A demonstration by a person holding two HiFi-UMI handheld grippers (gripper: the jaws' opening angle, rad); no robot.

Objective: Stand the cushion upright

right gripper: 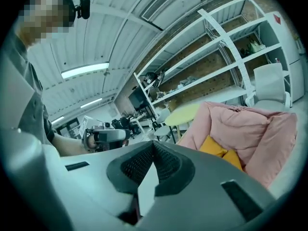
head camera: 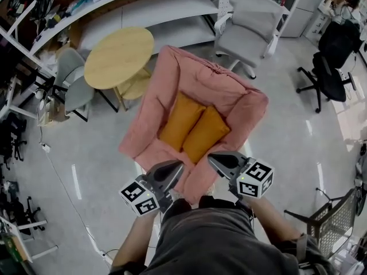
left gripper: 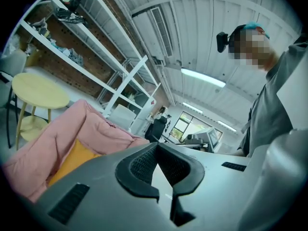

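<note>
One plump mustard-orange fabric cushion [head camera: 180, 121] and its twin [head camera: 205, 132] lean side by side, touching, against the back of a soft, rumpled pink padded armchair [head camera: 229, 93]. Near the seat's front edge, the grey plastic left gripper [head camera: 176, 167] and right gripper [head camera: 213, 159] are both clenched, their ribbed black pads [left gripper: 140, 163] meeting on nothing.
</note>
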